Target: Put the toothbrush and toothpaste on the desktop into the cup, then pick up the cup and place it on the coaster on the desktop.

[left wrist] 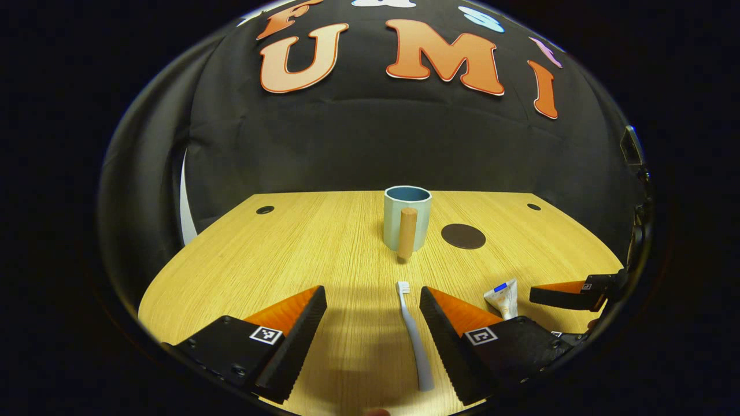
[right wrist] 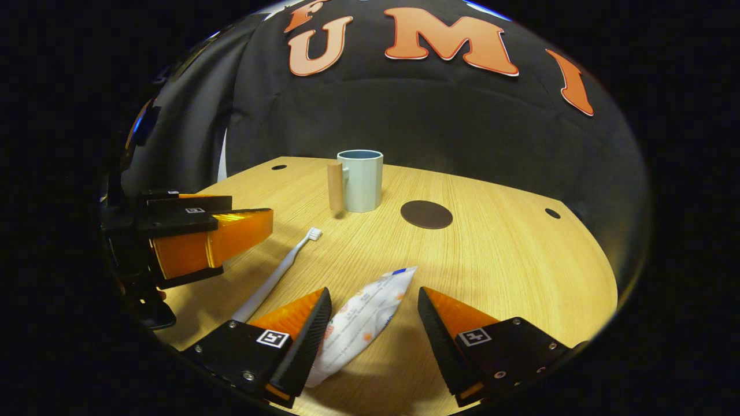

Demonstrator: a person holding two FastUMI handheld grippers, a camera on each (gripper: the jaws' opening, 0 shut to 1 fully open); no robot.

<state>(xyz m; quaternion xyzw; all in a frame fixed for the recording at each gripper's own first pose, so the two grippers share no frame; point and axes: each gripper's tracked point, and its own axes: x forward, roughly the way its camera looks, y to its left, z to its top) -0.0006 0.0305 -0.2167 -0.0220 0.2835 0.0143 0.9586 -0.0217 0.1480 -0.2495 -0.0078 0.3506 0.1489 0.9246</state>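
Observation:
A pale blue cup (left wrist: 407, 216) with a wooden handle stands upright at the middle of the wooden table, also in the right gripper view (right wrist: 362, 179). A dark round coaster (left wrist: 463, 236) (right wrist: 426, 214) lies just right of it. A white toothbrush (left wrist: 413, 332) lies flat between the fingers of my open left gripper (left wrist: 373, 296), closer to the right finger. The white toothpaste tube (right wrist: 361, 320) lies between the fingers of my open right gripper (right wrist: 374, 297), near its left finger. The tube (left wrist: 503, 297) and the right gripper's finger (left wrist: 563, 294) show at the right of the left gripper view.
The table (left wrist: 300, 248) has small dark holes near its far corners (left wrist: 265, 210) (left wrist: 533, 206). The left gripper (right wrist: 196, 237) hangs over the table's left side in the right gripper view, above the toothbrush (right wrist: 277, 271). Black cloth walls the booth behind.

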